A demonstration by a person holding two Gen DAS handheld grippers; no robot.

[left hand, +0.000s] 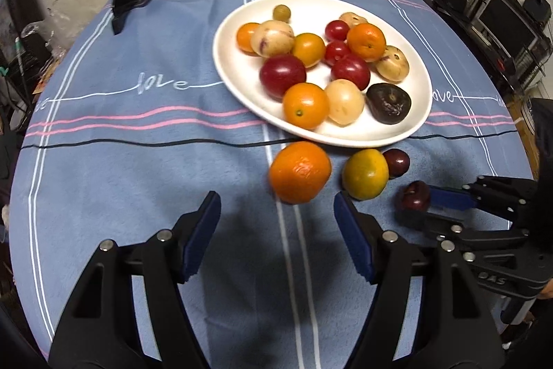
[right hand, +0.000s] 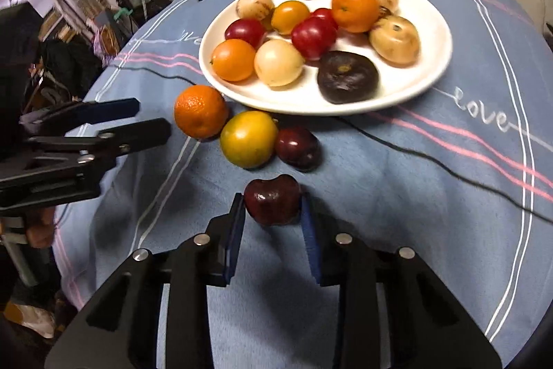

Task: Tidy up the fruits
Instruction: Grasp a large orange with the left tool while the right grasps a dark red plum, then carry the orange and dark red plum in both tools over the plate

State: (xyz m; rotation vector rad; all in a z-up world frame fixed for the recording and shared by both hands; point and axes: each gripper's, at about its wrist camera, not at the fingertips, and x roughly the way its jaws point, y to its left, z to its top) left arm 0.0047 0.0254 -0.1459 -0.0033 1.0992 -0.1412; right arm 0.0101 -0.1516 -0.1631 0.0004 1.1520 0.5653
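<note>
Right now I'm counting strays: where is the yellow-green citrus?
Off the plate, on the cloth between the orange and a dark plum: the yellow-green citrus.

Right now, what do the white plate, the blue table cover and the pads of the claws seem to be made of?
White plate: probably glazed ceramic, smooth with a soft sheen; melamine is possible.
Blue table cover: woven cloth, matte and slightly fuzzy, with stitched stripes and lettering.
Pads of the left claw: blue, ribbed, dull, likely rubber or foam, on black matte plastic arms.
</note>
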